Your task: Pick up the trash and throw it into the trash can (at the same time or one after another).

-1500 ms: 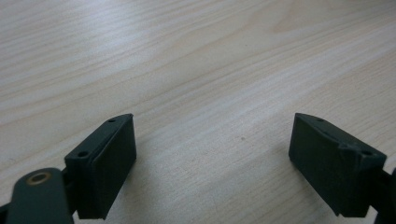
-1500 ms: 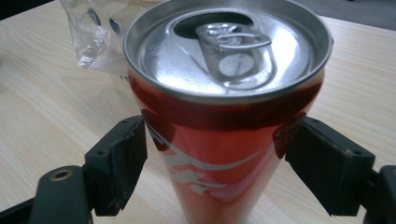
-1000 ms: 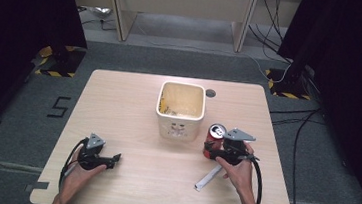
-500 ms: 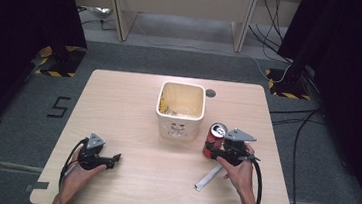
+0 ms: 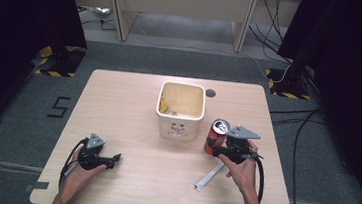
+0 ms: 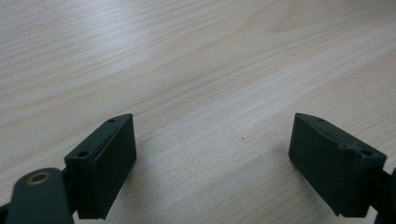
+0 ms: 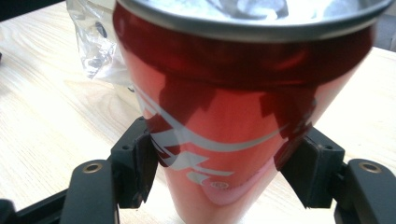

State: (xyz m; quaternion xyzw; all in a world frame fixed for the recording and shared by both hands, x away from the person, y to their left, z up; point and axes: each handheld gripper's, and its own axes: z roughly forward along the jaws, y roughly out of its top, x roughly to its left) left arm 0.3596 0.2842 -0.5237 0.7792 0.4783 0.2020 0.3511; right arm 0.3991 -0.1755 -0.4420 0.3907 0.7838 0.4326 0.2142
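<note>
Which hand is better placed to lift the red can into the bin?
Right. The right gripper has its jaws closed on the red can beside the bin. The left gripper rests open, far off.

A: How is the light?
B: Overhead and even on the pale wooden desk (image 5: pixel 133 107); both sides fall into darkness.
A: Sharpness?
B: High view soft. The red aluminium can (image 7: pixel 233 112) is blurred close up, with glare on its rim.
</note>
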